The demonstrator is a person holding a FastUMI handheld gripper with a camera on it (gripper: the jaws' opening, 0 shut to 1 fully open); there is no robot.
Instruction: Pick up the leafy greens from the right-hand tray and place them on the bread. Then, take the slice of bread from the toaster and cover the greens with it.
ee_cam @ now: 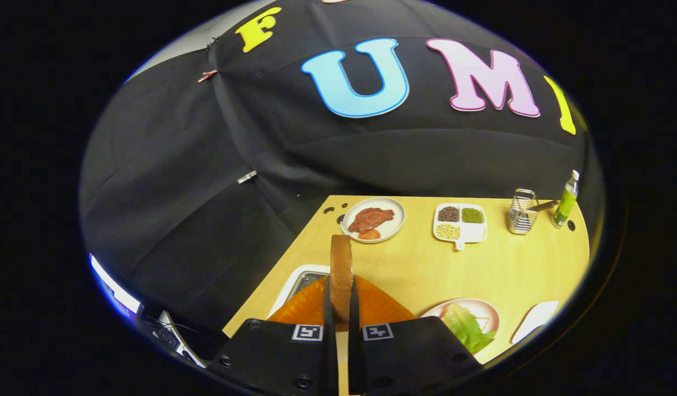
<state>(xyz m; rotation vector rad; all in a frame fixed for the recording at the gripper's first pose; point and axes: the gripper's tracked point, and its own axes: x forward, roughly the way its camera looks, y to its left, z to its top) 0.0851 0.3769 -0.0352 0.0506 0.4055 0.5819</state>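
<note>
Claw (pixel 341 319) tight around upright bread slice (pixel 341 275), above toaster (pixel 316 308).

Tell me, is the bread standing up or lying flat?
Standing up: the bread is on edge, pinched between the gripper fingers, above the orange toaster.

Meat plate (pixel 373 220), grain dish (pixel 460 222), green bottle (pixel 566 201)

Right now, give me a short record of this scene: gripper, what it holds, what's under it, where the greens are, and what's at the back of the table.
gripper: shut on the bread slice
bread slice: upright, edge-on between the fingers
toaster: orange, directly below the slice
leafy greens: on a pink plate, right of the fingers
back of table: meat plate, divided dish, grater, green bottle
</note>
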